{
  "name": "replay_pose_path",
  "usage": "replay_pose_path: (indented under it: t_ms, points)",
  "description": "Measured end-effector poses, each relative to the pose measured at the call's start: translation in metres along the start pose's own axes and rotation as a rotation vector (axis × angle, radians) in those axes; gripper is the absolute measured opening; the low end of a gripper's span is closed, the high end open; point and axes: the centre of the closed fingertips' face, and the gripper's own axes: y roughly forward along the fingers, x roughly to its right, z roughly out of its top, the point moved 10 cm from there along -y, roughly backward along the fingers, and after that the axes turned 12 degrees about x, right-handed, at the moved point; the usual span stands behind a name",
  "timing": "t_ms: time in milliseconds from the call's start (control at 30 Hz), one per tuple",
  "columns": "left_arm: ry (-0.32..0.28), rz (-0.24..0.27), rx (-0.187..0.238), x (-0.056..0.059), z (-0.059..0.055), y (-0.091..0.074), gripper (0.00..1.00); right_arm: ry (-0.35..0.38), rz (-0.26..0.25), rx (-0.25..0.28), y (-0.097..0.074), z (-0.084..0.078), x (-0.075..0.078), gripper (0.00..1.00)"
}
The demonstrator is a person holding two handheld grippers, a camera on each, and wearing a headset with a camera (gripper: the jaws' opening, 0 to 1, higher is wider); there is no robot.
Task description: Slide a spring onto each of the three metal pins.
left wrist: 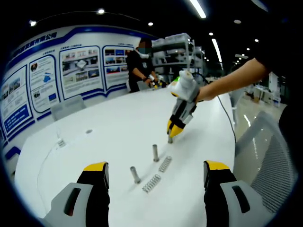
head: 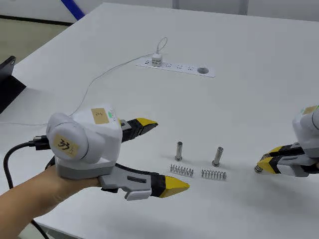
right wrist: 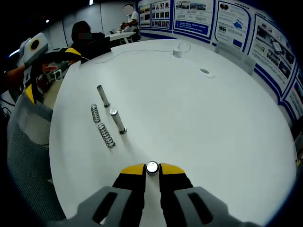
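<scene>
White table (head: 239,45). Left pin (head: 178,151), right pin (head: 217,156) upright mid-table. Left spring (head: 181,171), right spring (head: 214,174) flat just beside, axes sideways. Right gripper view: third pin (right wrist: 152,167) end-on, clenched in right hand-held gripper (right wrist: 152,171). Left hand-held gripper (head: 168,155) released.

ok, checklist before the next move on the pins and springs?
1. Right gripper shut on third pin: ok, the pin head sits between its tips.
2. Left gripper open and empty: ok.
3. Other two pins standing, in the head view left pin and right pin: ok.
4. Springs on pins: not ok. Left spring and right spring lie flat on the table, just in front of the pins.
5. Third spring to hand: cannot tell, I count two.
6. Third pin square on the table: cannot tell.
</scene>
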Motion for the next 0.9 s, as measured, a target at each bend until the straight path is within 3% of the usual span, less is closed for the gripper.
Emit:
replay_pose_path:
  t_ms: [567,767,900]
  points:
    - [-0.003,0.003,-0.001,0.0,0.0,-0.002,0.84,-0.001,0.008,0.013,-0.001,-0.001,0.001,0.12]
    - [-0.002,-0.001,-0.003,0.0,0.001,-0.001,0.83,-0.003,0.002,0.047,-0.007,0.004,0.001,0.17]
    - [0.0,0.001,0.0,-0.001,0.002,-0.001,0.83,-0.02,-0.02,0.109,-0.017,0.012,0.0,0.18]
